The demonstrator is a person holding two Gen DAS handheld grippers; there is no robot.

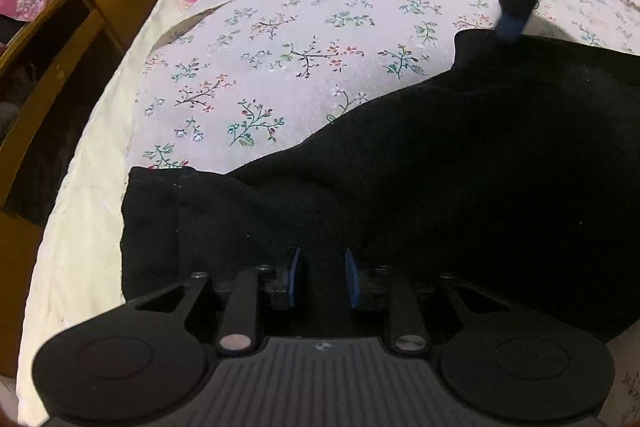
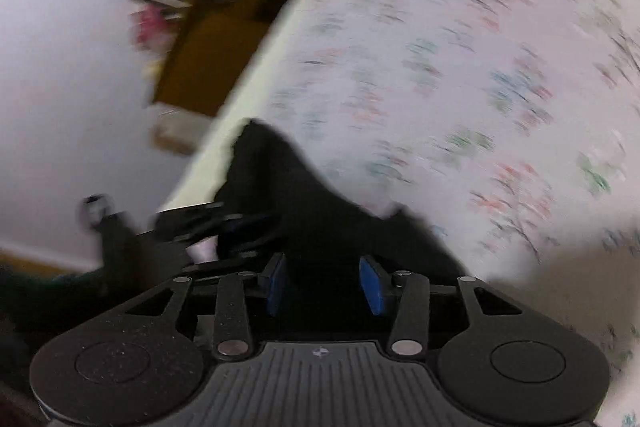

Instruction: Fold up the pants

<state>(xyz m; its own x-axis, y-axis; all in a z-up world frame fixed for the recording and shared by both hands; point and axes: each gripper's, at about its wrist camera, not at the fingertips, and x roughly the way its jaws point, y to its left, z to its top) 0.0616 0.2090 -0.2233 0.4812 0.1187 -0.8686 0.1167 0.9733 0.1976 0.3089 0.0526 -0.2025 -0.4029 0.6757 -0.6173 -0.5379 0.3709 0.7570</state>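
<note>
We see both sets of jaws a little open over the black pants [image 1: 440, 167] on the bed [image 1: 280, 39], our left gripper [image 1: 320, 277] and right gripper [image 2: 324, 285] holding nothing.

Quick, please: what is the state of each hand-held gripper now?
Left hand-held gripper: open, above the black pants.
Right hand-held gripper: open, holding nothing.

The right wrist view is motion-blurred: the floral bedsheet [image 2: 460, 87] print smears into streaks. The black pants [image 1: 440, 167] run off the left wrist view's right edge. The wooden shelf [image 1: 60, 67] is cut by the left edge; its contents are indistinct.
</note>
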